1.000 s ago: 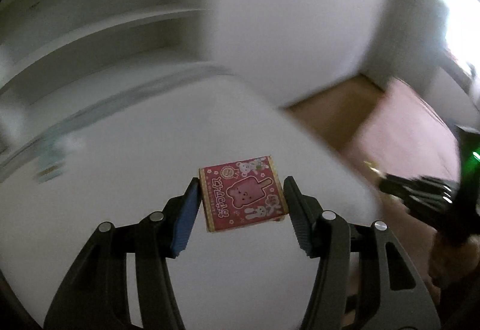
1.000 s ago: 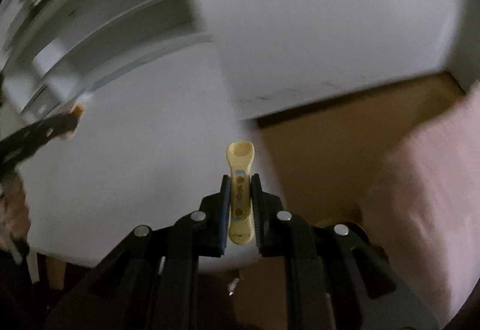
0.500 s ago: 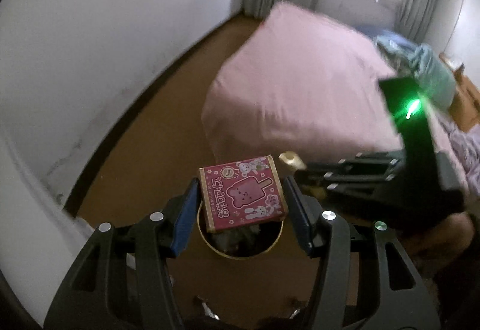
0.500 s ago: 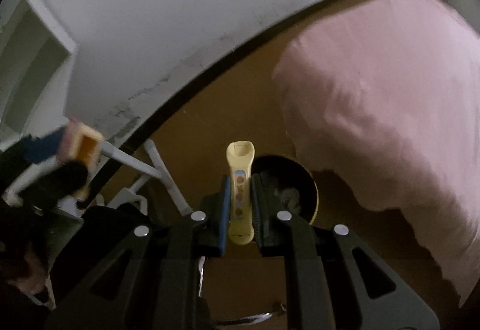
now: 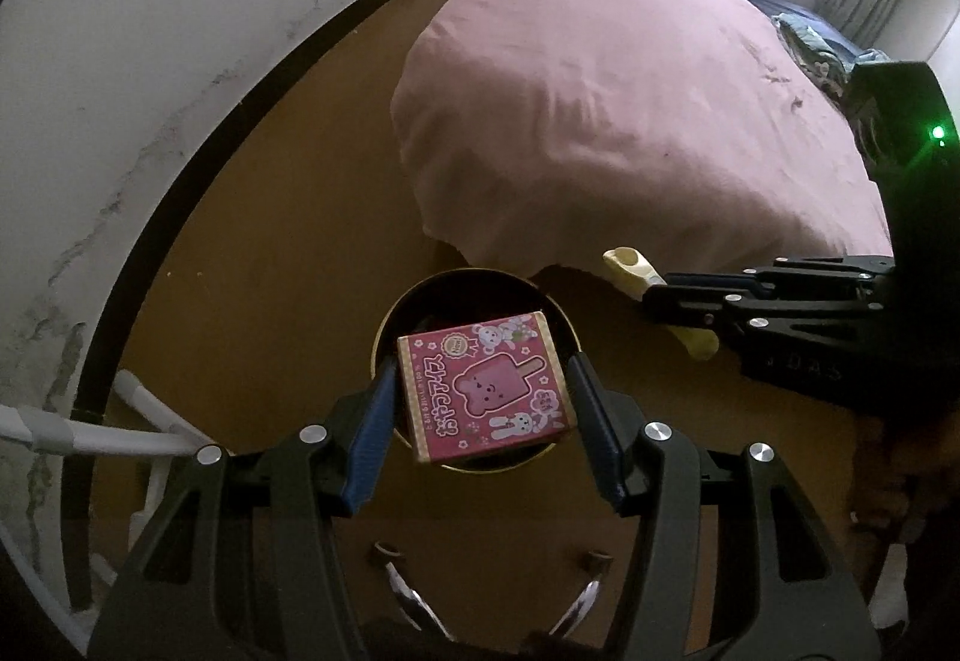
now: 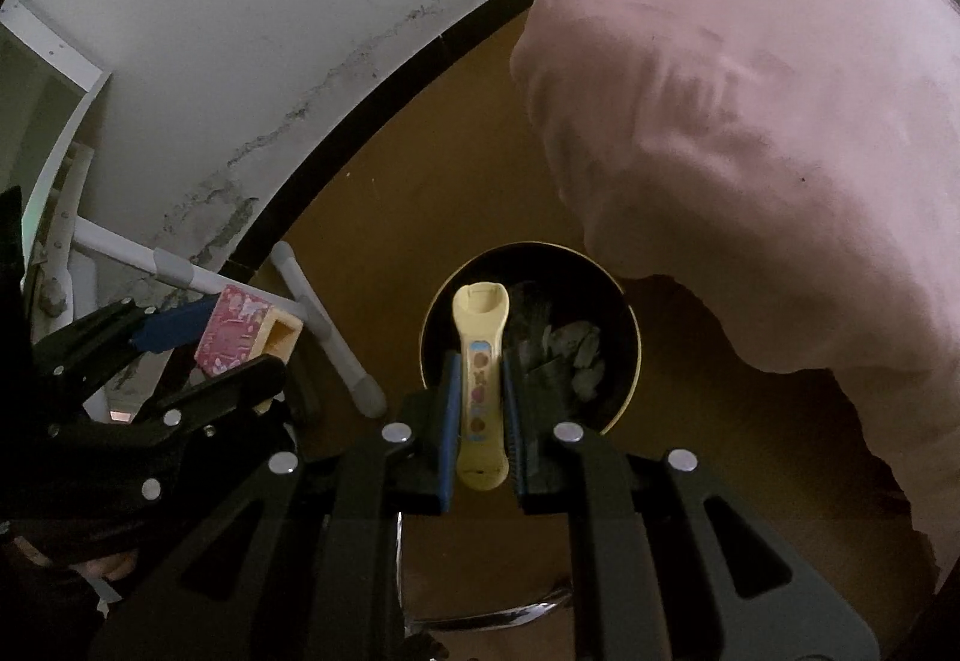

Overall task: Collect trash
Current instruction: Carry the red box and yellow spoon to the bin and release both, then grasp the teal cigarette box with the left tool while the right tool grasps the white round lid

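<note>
The left hand-held gripper [image 5: 480, 409], clamping the pink box [image 5: 483, 397], is hanging directly over the bin [image 5: 384, 325], while the right hand-held gripper [image 6: 478, 415], pinching the yellow stick [image 6: 480, 385] lengthwise, is hovering at the rim.

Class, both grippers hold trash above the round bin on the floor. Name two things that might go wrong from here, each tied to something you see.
1. The pink box looks nearly as wide as the bin opening, so it may catch on the rim.
2. The left gripper and right gripper crowd one small opening; they might bump, and the yellow spoon may land on the floor.
</note>
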Demonstrator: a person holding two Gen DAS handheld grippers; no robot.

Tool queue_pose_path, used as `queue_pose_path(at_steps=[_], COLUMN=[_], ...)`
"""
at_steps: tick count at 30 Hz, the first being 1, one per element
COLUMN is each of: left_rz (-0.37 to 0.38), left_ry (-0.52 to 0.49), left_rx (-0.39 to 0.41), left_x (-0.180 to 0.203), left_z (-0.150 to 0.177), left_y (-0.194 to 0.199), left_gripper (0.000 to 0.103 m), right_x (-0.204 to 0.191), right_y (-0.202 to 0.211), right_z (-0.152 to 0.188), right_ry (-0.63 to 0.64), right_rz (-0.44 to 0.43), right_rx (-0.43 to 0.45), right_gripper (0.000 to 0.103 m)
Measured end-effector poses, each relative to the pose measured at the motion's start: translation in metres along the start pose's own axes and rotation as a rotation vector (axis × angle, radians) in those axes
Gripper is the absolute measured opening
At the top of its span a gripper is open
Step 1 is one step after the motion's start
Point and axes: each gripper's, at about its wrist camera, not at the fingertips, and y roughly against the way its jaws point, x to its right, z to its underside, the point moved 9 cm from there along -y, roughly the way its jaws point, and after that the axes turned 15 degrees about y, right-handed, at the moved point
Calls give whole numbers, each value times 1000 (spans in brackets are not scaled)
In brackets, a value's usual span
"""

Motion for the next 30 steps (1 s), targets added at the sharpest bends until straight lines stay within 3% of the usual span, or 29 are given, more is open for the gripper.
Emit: queue_pose_path(at_steps=[3,6,14,16,17,18,23,25,30], left_rz=[2,-8,-7,-3,-2,3,22,22,-23], left_ry=[-6,-6,-16,-21,-26,-35,-70,-83,-39], left_rx=[7,19,50,60,69,80,143,194,325], left_x=[-1,-2,2,6,9,13,30,34,5], left_z=[-2,-5,-10,-12,-12,-13,-15,-16,-10], left_y=[-2,-4,10,18,23,29,69,98,182], left_gripper=[58,76,77,82,83,83,88,93,96], right_x=[1,1,3,5,6,6,10,6,-51], right_y=[-1,-1,2,7,10,16,56,75,119], right_z=[0,0,-5,-7,-8,-10,-18,-24,-58], right_ry=[-1,-3,-1,-3,-2,3,4,21,152], right_rz=[2,3,-1,6,12,25,64,81,83], right_rx=[1,0,6,15,24,37,99,125,216], right_gripper=[14,14,15,30,52,64,64,69,74])
